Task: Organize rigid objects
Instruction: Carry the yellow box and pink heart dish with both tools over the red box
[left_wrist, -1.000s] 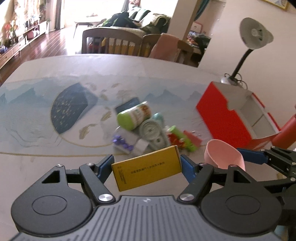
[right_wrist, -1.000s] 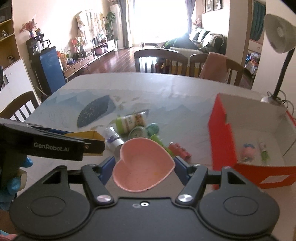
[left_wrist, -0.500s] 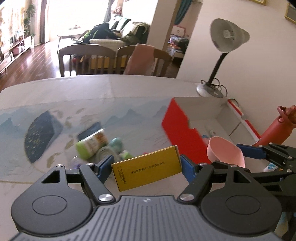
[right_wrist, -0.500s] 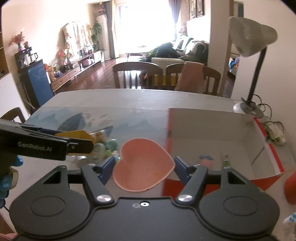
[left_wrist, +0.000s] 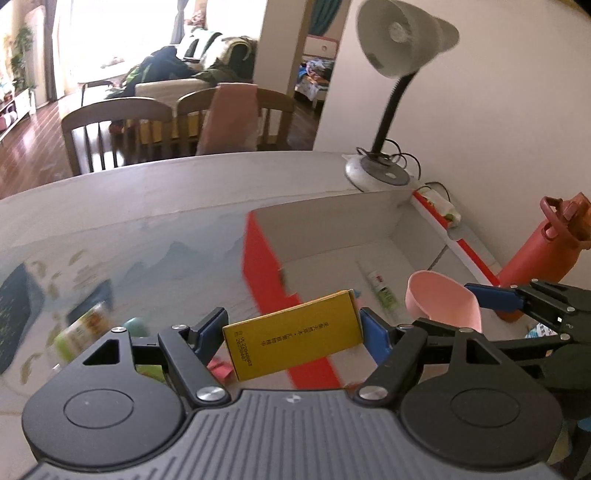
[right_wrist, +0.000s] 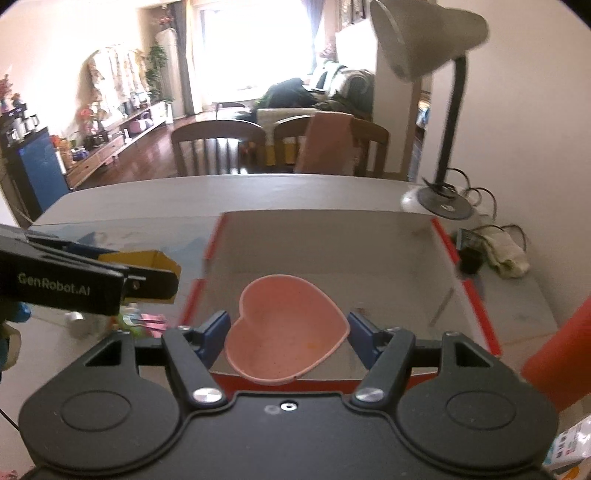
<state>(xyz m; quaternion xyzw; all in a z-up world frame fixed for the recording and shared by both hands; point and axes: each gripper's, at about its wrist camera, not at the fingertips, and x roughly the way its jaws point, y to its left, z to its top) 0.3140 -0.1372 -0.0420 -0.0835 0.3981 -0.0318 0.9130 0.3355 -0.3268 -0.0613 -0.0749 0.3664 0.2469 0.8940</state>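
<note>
My left gripper (left_wrist: 293, 330) is shut on a yellow box (left_wrist: 295, 334) with black print, held over the near red wall of an open red-and-white cardboard box (left_wrist: 266, 273). My right gripper (right_wrist: 286, 330) is shut on a pink heart-shaped bowl (right_wrist: 284, 328), which hangs above that box's white floor (right_wrist: 332, 251). From the left wrist view the bowl (left_wrist: 441, 299) and the right gripper's blue fingers (left_wrist: 491, 295) appear at the right. The left gripper with the yellow box (right_wrist: 147, 260) shows at the left of the right wrist view. A small tube (left_wrist: 380, 286) lies inside the box.
Loose items remain on the patterned mat at the left: a green-capped bottle (left_wrist: 79, 332) and pink pieces (right_wrist: 151, 319). A desk lamp (right_wrist: 439, 199) stands behind the box. A red water bottle (left_wrist: 543, 254) stands at the right. Chairs (right_wrist: 218, 147) line the far table edge.
Both grippers have swung to the right with their loads, from above the pile of items to the red-and-white box. The bowl now hangs over the box's inside.
</note>
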